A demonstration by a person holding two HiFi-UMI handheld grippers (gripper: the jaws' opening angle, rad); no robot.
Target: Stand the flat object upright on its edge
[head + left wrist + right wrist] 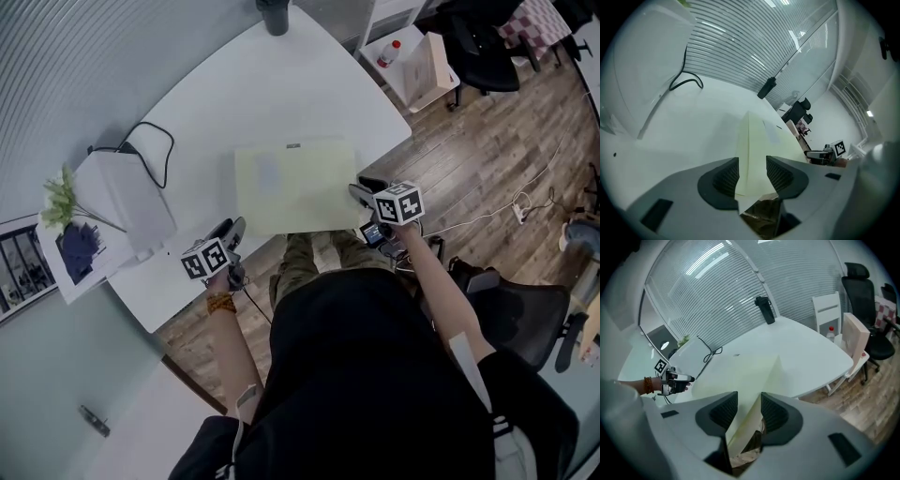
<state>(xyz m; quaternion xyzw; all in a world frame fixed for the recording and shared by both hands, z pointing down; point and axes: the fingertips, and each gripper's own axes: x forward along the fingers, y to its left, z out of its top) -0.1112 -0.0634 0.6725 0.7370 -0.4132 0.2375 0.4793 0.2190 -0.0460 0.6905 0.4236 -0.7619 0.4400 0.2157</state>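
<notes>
Pale-yellow flat sheet (295,183) lies flat on the white table (281,84), near corners between the parted jaws of left gripper (232,229) and right gripper (360,191), so gripping and tipping upright probably come next.

White table (281,84) carries a pale yellow sheet (295,183) flat by the near edge, white box (127,192) and black cable (159,150) left, dark cylinder (274,14) far side.

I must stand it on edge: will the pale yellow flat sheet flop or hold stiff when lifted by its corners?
The pale yellow flat sheet looks thin, so probably light. Its near corner overhangs the white table without drooping, so likely fairly stiff. On so narrow an edge it would probably tip easily.
</notes>
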